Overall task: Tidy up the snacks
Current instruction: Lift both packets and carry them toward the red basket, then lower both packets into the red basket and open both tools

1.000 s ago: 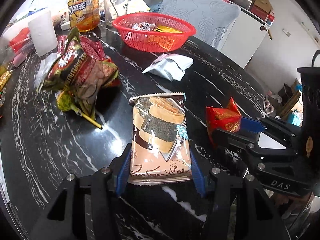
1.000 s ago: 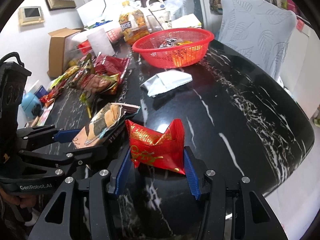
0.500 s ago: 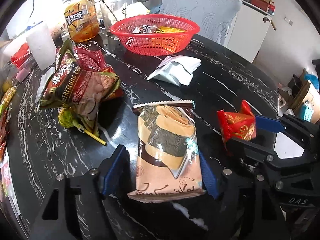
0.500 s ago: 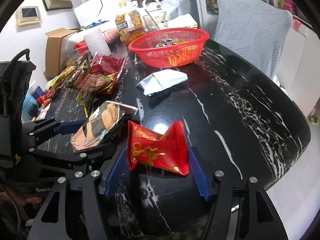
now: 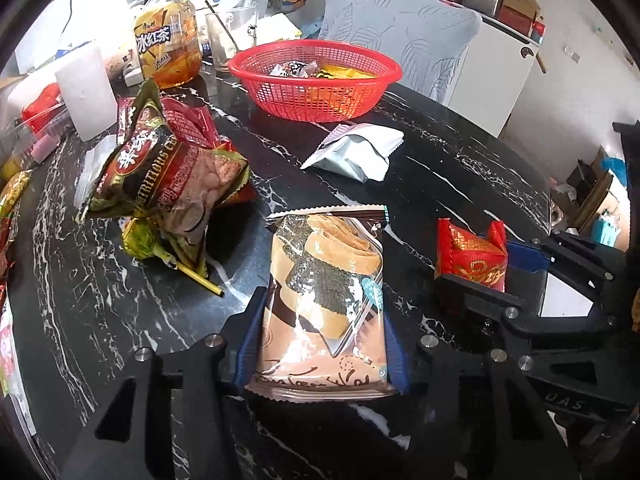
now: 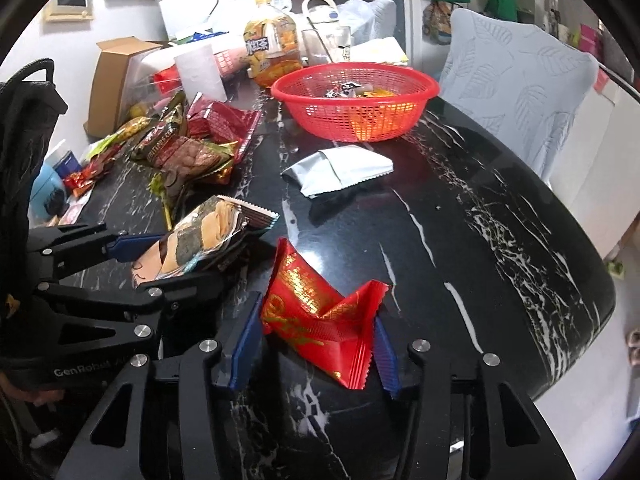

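Note:
My left gripper (image 5: 322, 344) is shut on a seaweed-roll snack packet (image 5: 324, 300), held above the black marble table (image 5: 460, 168). My right gripper (image 6: 312, 340) is shut on a red and gold snack packet (image 6: 320, 312). Each gripper also shows in the other's view: the right one (image 5: 500, 268) with the red packet (image 5: 470, 254), the left one (image 6: 160, 256) with the seaweed packet (image 6: 200, 240). A red mesh basket (image 5: 316, 76) with a few snacks stands at the back; it also shows in the right wrist view (image 6: 356, 100). A silver packet (image 5: 356, 152) lies in front of it.
A pile of snack bags (image 5: 168, 172) lies at the left. A bottle of iced tea (image 5: 168, 44), a white cup (image 5: 86, 92) and a glass (image 5: 224, 40) stand at the back. A chair (image 5: 400, 40) stands behind the table. A cardboard box (image 6: 116, 80) is at the far left.
Both grippers have risen and moved forward toward the basket with their packets. The red packet has tilted in the right gripper.

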`<action>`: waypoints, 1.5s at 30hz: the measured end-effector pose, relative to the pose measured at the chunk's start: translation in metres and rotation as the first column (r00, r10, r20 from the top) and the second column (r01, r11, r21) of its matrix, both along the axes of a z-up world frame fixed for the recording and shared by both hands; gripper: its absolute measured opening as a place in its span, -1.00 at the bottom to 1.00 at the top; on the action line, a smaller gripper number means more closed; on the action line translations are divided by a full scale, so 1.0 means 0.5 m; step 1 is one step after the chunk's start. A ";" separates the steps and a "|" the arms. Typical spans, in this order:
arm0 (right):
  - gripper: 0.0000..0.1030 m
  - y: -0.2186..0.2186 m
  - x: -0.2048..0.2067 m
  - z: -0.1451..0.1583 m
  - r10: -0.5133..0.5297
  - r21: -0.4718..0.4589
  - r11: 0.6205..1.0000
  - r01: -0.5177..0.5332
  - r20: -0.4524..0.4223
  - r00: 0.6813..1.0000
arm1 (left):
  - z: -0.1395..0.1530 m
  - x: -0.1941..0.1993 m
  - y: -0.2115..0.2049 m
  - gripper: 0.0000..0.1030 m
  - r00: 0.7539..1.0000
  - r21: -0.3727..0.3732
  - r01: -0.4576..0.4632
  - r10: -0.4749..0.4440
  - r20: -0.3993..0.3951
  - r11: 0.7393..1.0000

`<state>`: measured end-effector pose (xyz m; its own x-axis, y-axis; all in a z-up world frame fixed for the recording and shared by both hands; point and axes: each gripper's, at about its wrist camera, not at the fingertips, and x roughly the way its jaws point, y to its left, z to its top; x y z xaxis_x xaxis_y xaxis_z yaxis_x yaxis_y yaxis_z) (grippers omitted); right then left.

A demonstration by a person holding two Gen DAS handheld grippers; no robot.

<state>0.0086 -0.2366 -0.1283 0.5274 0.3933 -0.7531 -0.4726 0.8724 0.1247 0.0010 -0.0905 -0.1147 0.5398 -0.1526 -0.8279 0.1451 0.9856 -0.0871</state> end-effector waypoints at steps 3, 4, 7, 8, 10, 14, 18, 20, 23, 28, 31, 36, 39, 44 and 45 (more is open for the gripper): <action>-0.05 -0.008 0.002 0.000 -0.003 0.033 0.999 0.004 -0.014 1.000 | 0.001 -0.003 0.002 -0.01 1.000 -0.018 0.007 -0.007 -0.008 1.000; -0.05 -0.010 0.003 0.000 -0.002 0.048 0.999 0.003 -0.021 1.000 | 0.002 -0.004 0.002 -0.01 1.000 -0.024 0.008 -0.008 -0.008 1.000; -0.05 -0.011 0.002 0.002 0.002 0.066 0.998 0.001 -0.035 0.999 | 0.012 -0.010 0.002 -0.01 1.000 -0.030 0.008 -0.008 0.005 1.000; -0.05 -0.010 0.001 0.003 0.005 0.071 0.997 -0.003 -0.039 0.999 | 0.016 -0.012 0.004 -0.01 1.000 -0.032 0.007 -0.007 0.009 0.999; -0.05 -0.007 0.000 0.005 0.010 0.079 0.997 -0.006 -0.046 0.999 | 0.021 -0.013 0.006 -0.01 1.000 -0.039 0.004 -0.004 0.013 0.999; -0.05 -0.002 0.000 0.016 0.023 0.095 0.995 -0.017 -0.054 0.998 | 0.036 -0.012 0.009 -0.01 1.000 -0.056 0.001 0.000 0.019 0.998; -0.05 0.000 0.003 0.037 0.026 0.101 0.995 -0.021 -0.046 0.999 | 0.062 -0.008 0.012 -0.01 0.999 -0.066 0.000 0.003 0.043 0.998; -0.05 0.001 0.005 0.049 0.025 0.109 0.994 -0.020 -0.042 0.999 | 0.077 -0.004 0.014 -0.01 0.998 -0.068 0.003 0.001 0.057 0.998; -0.05 0.002 0.010 0.069 0.023 0.122 0.992 -0.019 -0.031 0.999 | 0.096 0.004 0.019 -0.01 0.997 -0.075 0.007 -0.001 0.076 0.997; -0.05 0.006 0.021 0.104 0.018 0.136 0.991 -0.017 -0.006 1.000 | 0.137 0.025 0.032 -0.01 0.993 -0.100 0.015 -0.003 0.115 0.995; -0.05 0.011 0.031 0.129 0.011 0.143 0.990 -0.014 0.022 1.000 | 0.163 0.040 0.037 -0.01 0.989 -0.102 0.020 -0.005 0.148 0.995; -0.05 0.015 0.055 0.164 0.000 0.157 0.988 -0.009 0.055 0.998 | 0.206 0.073 0.044 -0.01 0.980 -0.109 0.032 -0.009 0.201 0.994; -0.05 0.017 0.074 0.184 -0.009 0.166 0.986 -0.004 0.076 0.997 | 0.236 0.096 0.044 -0.01 0.969 -0.109 0.041 -0.013 0.245 0.993; -0.05 0.018 0.115 0.220 -0.016 0.165 0.986 -0.004 0.120 0.993 | 0.273 0.141 0.043 -0.01 0.956 -0.116 0.063 -0.026 0.292 0.991; -0.05 0.018 0.122 0.224 -0.017 0.164 0.987 -0.004 0.126 0.992 | 0.278 0.148 0.042 -0.01 0.955 -0.119 0.065 -0.027 0.297 0.991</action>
<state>0.0695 -0.2278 -0.0162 0.6173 0.5016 -0.6061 -0.4878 0.8485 0.2053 0.0751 -0.0696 0.0245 0.7461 -0.2761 -0.6059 0.2282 0.9609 -0.1568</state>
